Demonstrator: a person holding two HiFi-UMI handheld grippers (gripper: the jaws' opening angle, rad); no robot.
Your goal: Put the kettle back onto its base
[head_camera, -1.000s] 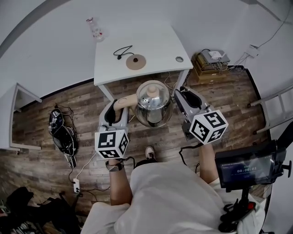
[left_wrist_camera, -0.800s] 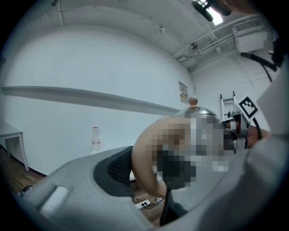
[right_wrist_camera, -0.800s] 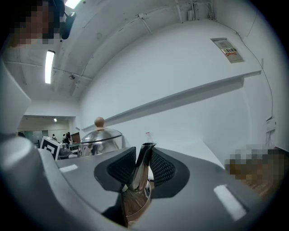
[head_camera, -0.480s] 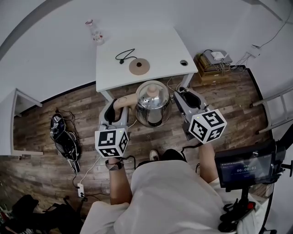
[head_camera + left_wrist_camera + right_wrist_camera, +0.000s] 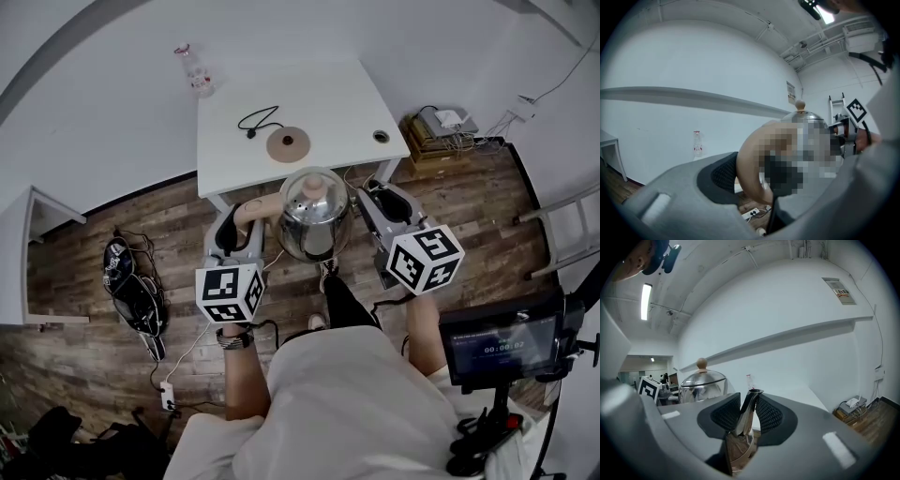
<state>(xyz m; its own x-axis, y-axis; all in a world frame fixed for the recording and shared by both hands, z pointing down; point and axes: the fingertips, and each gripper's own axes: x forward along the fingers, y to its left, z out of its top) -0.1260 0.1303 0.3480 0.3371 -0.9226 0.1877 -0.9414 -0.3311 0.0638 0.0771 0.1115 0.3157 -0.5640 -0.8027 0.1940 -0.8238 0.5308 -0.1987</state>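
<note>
Your left gripper (image 5: 242,225) is clamped on the wooden handle (image 5: 751,164) of the kettle (image 5: 314,214), its jaws fairly wide, and your right gripper (image 5: 373,199) pinches the spout (image 5: 744,413) between its pads. You hold the kettle in the air off the near edge of the worktop (image 5: 328,103), apart from the base (image 5: 288,144) lying there.

We are holding both arms out ahead, grippers side by side. Our left gripper (image 5: 240,220) is clamping the kettle (image 5: 314,223) by its handle (image 5: 260,207), and our right gripper (image 5: 371,194) is pinching the spout (image 5: 744,414).
</note>
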